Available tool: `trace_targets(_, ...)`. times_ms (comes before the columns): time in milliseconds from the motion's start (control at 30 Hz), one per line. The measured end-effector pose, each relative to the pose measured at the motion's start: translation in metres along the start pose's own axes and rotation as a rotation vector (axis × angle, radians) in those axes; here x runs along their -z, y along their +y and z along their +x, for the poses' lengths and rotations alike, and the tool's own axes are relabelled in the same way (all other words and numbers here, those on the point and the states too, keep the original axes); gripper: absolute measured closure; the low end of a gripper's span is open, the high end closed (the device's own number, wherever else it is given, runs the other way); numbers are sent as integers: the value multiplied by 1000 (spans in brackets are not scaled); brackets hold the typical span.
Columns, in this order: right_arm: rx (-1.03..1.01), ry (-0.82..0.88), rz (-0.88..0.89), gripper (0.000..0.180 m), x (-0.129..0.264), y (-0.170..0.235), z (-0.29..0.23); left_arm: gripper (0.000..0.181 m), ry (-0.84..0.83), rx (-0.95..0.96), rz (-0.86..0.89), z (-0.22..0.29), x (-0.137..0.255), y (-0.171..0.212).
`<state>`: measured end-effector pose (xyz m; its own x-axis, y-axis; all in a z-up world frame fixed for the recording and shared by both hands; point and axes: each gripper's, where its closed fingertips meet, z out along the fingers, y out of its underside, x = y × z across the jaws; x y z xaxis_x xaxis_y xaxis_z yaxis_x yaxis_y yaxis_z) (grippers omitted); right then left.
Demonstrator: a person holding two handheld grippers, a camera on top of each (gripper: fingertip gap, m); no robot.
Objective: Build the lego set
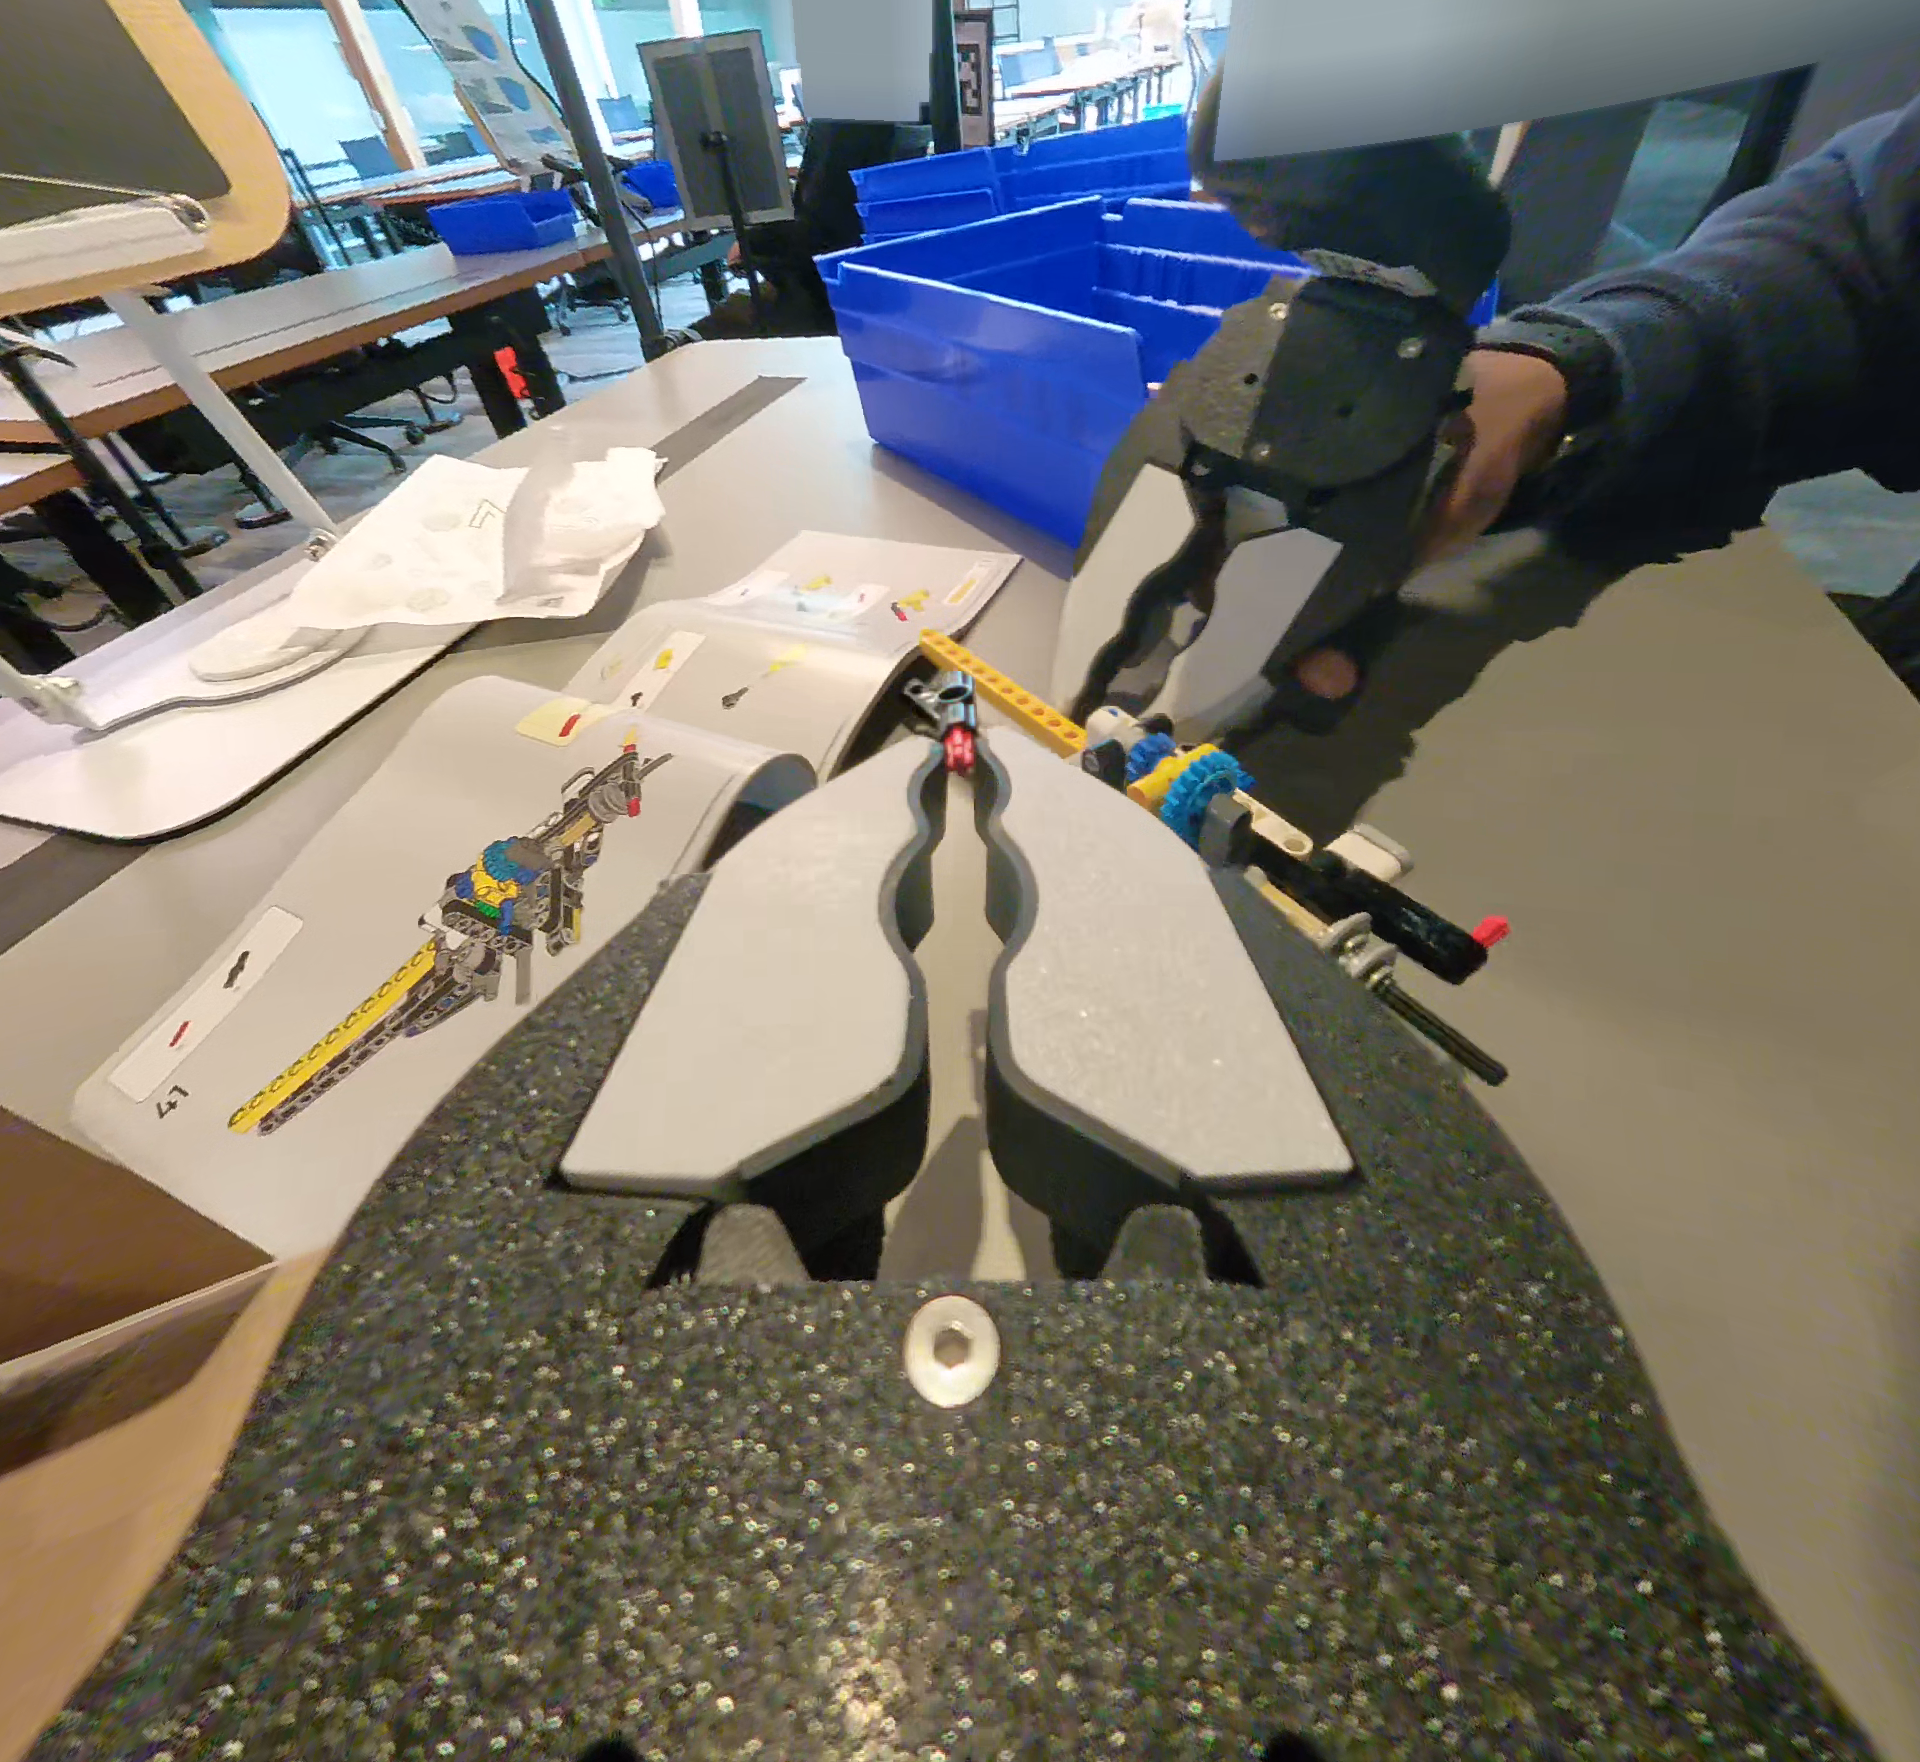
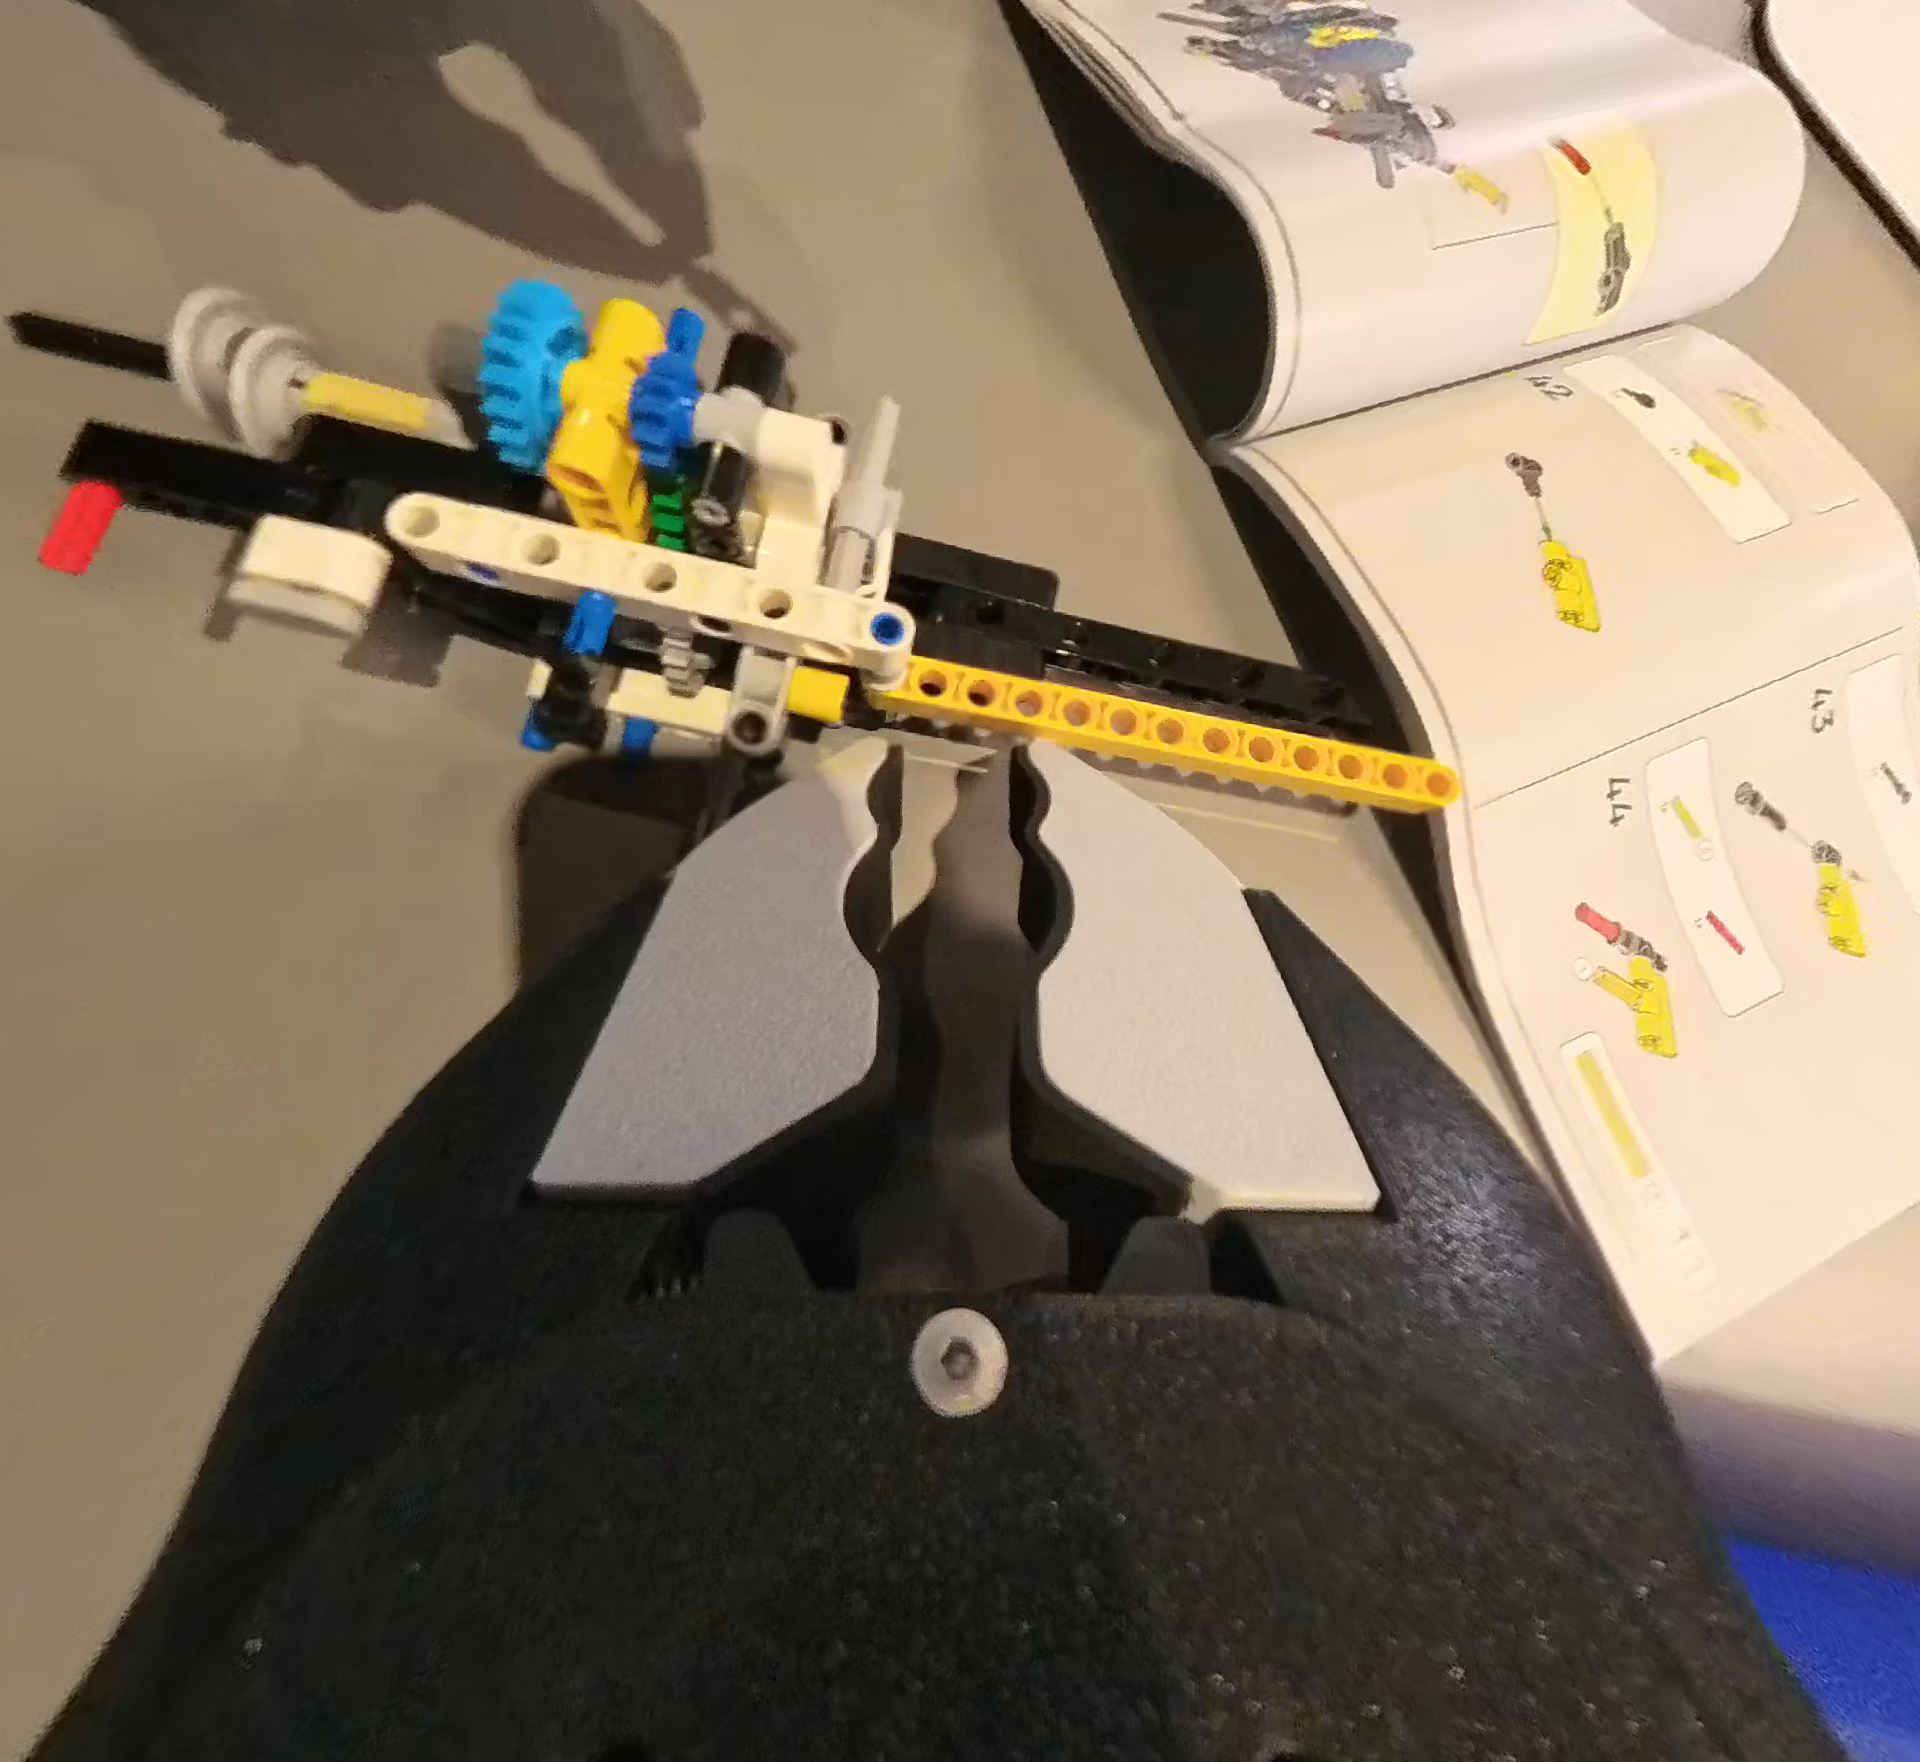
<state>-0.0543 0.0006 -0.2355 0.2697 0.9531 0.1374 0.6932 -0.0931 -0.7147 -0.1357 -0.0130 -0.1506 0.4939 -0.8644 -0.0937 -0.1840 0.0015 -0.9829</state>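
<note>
Surface: grey table (image 1: 1662, 881) in an open office, desks and glass walls far behind.
Left gripper: my left gripper (image 1: 961, 762) has its fingers drawn nearly together, pinching a small red piece (image 1: 960, 750) at the very tips; a black connector (image 1: 940, 696) sits on the far end of that piece.
Right gripper: my right gripper (image 2: 951, 767) has its fingers slightly parted with table showing through the gap; its tips are right at the yellow beam's near edge, but I cannot tell whether they grip it.
Lego model: the half-built model (image 2: 665, 559) lies on the table just beyond my right fingertips, with white beams, blue gears (image 2: 530, 382), a black bar with a red end (image 2: 78, 523) and a long yellow holed beam (image 2: 1164, 736) reaching toward the booklet.
Booklet: the instruction booklet (image 1: 416, 881) lies open beside the model, pages curled up at the spine.
Paper bag: a crumpled white bag (image 1: 499, 538) lies beyond the booklet.
Bins: blue plastic bins (image 1: 987, 362) stand at the far edge of the table.
</note>
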Motion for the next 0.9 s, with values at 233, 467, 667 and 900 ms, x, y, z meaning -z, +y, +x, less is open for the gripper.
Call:
trace_targets(233, -11, 22, -8, 160, -6, -4, 8, 176, 31, -9, -3, 7, 7, -1)
trace_targets(467, 2, 6, -2, 161, 2, 0, -3, 176, 55, -10, -17, 14, 14, 2)
trace_targets(667, -44, -130, 43, 157, 10, -9, -23, 177, 76, -12, -30, 19, 19, 4)
trace_targets(900, -73, -187, 47, 152, 9, -12, -28, 177, 81, -18, -16, 23, 23, 1)
